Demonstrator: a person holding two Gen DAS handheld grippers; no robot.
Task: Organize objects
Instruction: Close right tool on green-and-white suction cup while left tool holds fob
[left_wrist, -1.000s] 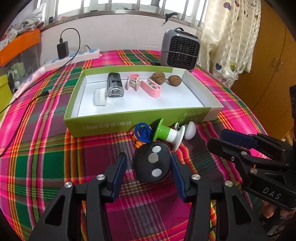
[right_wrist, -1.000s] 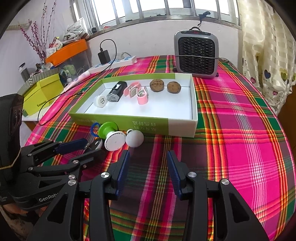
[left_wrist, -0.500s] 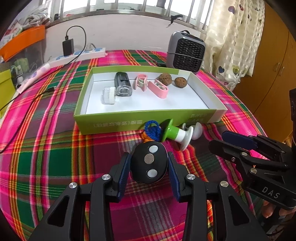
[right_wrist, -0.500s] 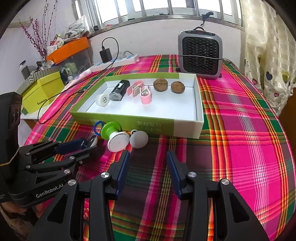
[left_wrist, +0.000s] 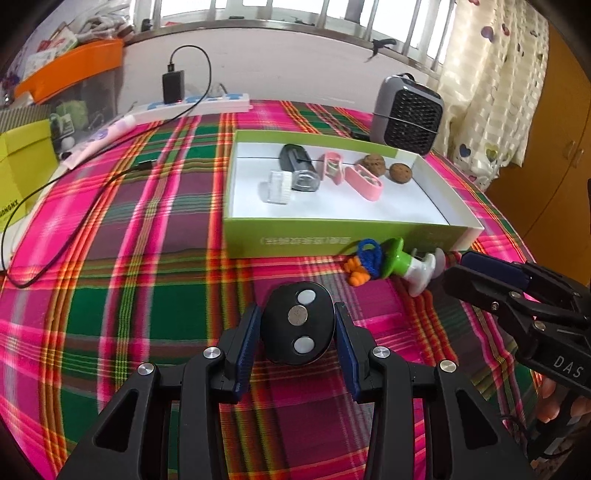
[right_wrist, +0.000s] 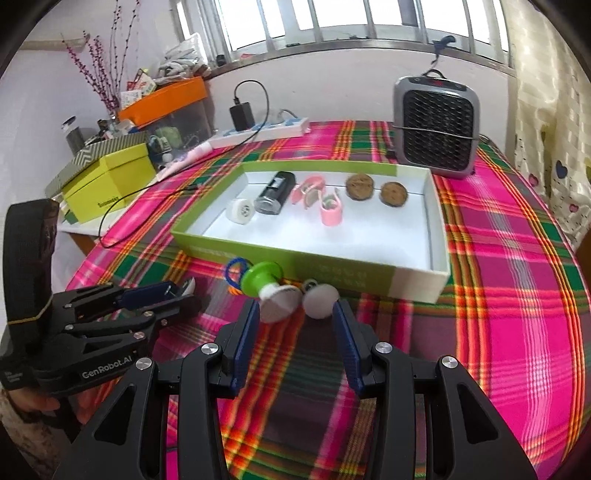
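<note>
- On the plaid-clothed table (left_wrist: 110, 295), near its front edge, the left claw (left_wrist: 297, 328) clamps a black oval device (left_wrist: 298, 326) with three silver discs; its jaws have just been closing onto it.
- "GenRobot.AI" is printed on the left claw's body, "DAS" on the right claw (right_wrist: 295, 332).
- Right claw stands partly open and empty, its fingertips just short of a green-and-white spool (right_wrist: 267, 290) and a white knob (right_wrist: 320, 301).
- Green tray (right_wrist: 421, 275) behind them holds small items; its printing is unreadable.
</note>
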